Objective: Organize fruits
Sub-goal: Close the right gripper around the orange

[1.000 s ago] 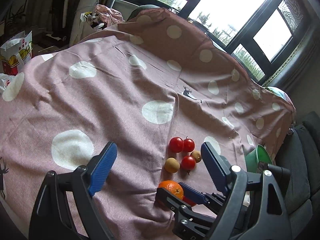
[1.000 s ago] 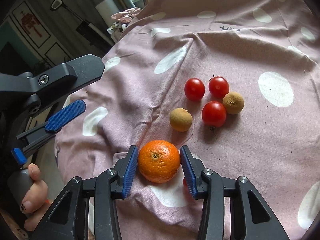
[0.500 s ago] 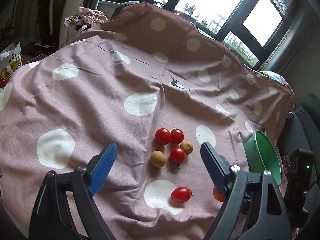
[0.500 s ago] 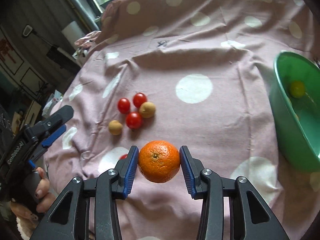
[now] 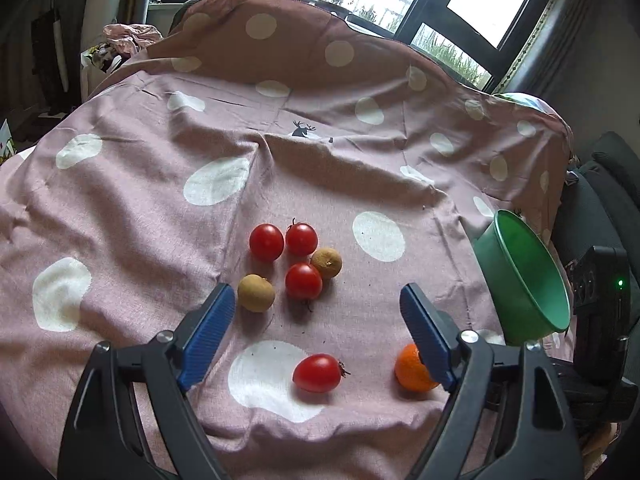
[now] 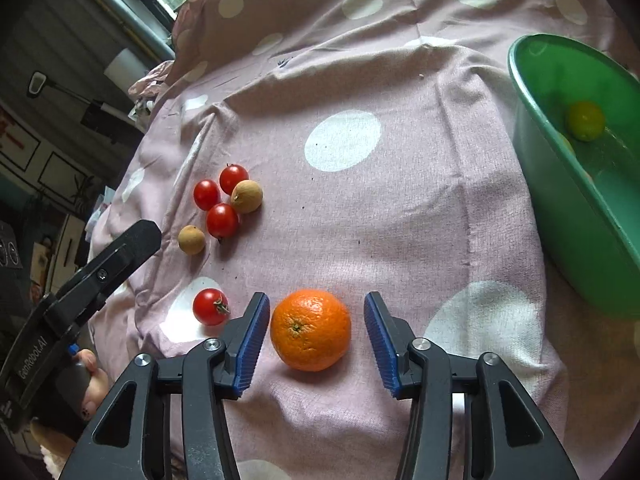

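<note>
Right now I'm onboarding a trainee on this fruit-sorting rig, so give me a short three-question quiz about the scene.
1. True or false: the right gripper is clamped on the orange.
2. How many red tomatoes lie on the cloth: A) three B) four C) six?
3. Fill in: the yellow-green fruit sits inside the green ____.

Key
1. False: the jaws stand open, with a gap on each side of the orange.
2. B: three in the cluster and one lone tomato between the left gripper's open jaws.
3. bowl
</note>
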{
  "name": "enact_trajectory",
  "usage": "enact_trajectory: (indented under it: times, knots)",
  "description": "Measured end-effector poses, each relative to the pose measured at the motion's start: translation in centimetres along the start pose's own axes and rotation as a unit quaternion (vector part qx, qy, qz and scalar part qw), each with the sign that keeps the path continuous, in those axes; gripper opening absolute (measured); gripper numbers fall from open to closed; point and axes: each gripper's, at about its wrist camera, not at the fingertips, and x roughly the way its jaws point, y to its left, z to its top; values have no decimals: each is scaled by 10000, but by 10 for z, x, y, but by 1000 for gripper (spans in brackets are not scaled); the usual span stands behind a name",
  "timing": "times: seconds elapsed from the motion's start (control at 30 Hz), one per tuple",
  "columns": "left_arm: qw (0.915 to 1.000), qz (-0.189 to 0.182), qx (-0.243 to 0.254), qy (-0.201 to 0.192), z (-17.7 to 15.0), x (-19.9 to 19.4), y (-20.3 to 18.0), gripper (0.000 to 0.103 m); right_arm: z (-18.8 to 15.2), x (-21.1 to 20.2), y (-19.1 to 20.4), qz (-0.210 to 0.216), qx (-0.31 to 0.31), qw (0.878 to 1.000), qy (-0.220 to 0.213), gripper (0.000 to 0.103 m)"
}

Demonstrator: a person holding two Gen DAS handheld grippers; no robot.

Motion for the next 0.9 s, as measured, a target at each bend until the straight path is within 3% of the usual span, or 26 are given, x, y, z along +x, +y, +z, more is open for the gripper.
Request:
enact_trajectory:
  times: [0.03, 0.13, 0.27, 0.5, 0.73, 0.9]
  knots:
    - [10000, 44, 46, -34, -1, -2, 0, 84, 0, -5, -3, 19, 41, 10000, -71, 67]
    - [9998, 88, 135, -112, -2, -6, 0, 84, 1, -16, -9, 77, 168, 9996, -233, 70]
    - [9996, -168, 218, 35, -6, -1, -9, 80, 3, -24, -21, 282, 401, 9981, -369, 70]
    - [9975, -289, 524, 374, -21, 16, -33, 79, 9, -23, -39, 1020, 937, 9896, -383, 70]
    - [9930, -449, 863, 672, -35, 30, -56, 70, 7, -8, -31, 1273, 1000, 9867, -126, 69]
    - [9906, -523, 942, 838, -41, 41, -65, 66, 7, 0, -31, 1281, 1012, 9866, -1, 60]
